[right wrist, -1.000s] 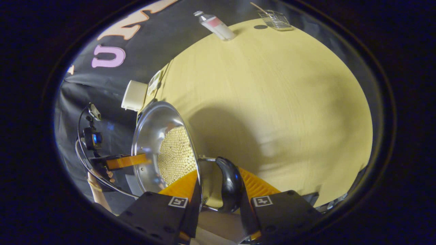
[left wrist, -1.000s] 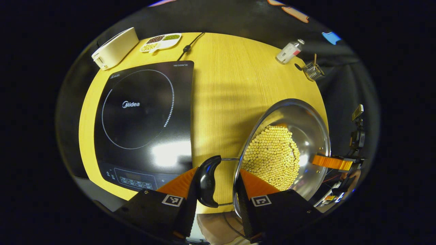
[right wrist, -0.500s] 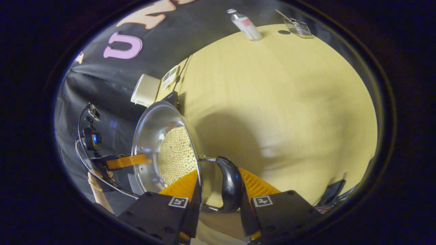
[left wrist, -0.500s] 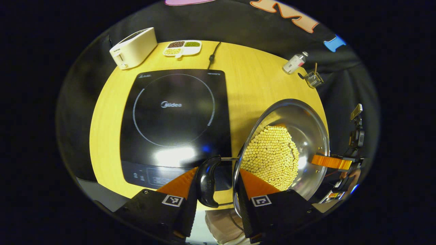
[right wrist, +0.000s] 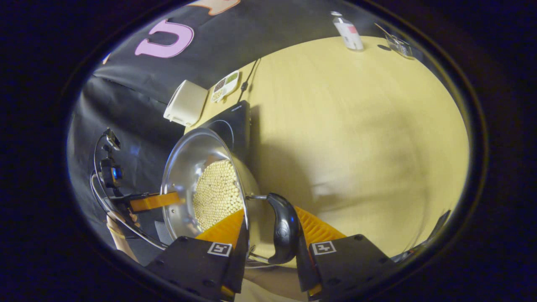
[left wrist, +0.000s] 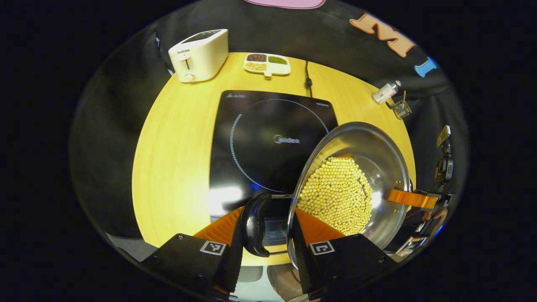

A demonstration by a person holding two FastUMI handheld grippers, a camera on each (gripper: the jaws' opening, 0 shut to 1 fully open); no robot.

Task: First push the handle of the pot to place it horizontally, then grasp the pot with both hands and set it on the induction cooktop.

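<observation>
Two grippers carry the pot (left wrist: pixel 356 176) between them, so we judge the second step to be in hand: the handles already stand out sideways, and the pot is being brought to the induction cooktop (left wrist: pixel 268 142). In the left gripper view, the left gripper (left wrist: pixel 268 222) has its jaws clenched on the pot's near black handle (left wrist: pixel 254 224), one orange finger on each side of it. In the right gripper view, the right gripper (right wrist: pixel 268 228) grips the opposite black handle (right wrist: pixel 285 228) the same way.

The steel pot holds a bed of small yellow beads (left wrist: pixel 337 195). It hangs above the cooktop's right front corner, partly over the glass and partly over the yellow counter (left wrist: pixel 176 159); it does not yet sit inside the cooktop's dotted ring.

The next move, as we read it, calls for carrying the pot further across the cooktop toward the ring's middle, keeping both handles level so the beads stay put, then lowering it flat before either grip lets go. A white toaster (left wrist: pixel 199 54) and a divided dish (left wrist: pixel 267 63) stand behind the cooktop, well clear of the path.
</observation>
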